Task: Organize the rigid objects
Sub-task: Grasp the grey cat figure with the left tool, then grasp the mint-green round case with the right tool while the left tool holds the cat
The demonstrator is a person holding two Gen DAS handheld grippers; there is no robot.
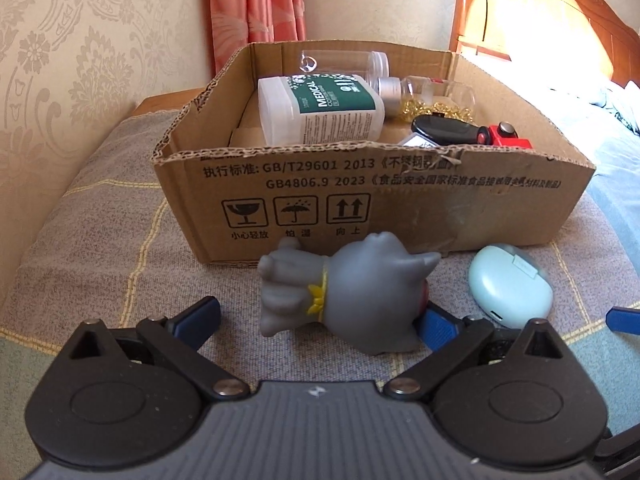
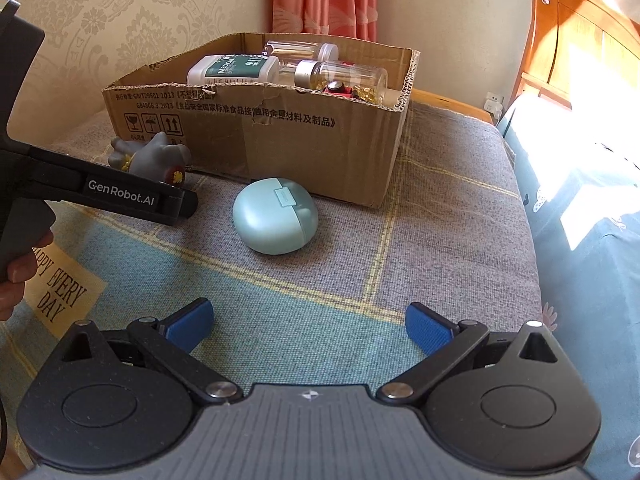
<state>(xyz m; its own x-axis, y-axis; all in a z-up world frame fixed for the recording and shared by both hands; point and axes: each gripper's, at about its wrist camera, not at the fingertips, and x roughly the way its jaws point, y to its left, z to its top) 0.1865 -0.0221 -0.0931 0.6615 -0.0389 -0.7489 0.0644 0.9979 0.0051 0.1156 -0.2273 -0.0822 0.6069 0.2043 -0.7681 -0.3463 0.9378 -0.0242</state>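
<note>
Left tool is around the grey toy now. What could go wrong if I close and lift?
The toy lies on its side, off-centre between the left tool's open pads, nearer one; closing may twist or squirt it out. It sits against the box wall, so a lift might snag the torn rim. The case close by could get nudged.

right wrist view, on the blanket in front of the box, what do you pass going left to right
yellow label reading happy every day → grey toy figure → mint green case
</note>
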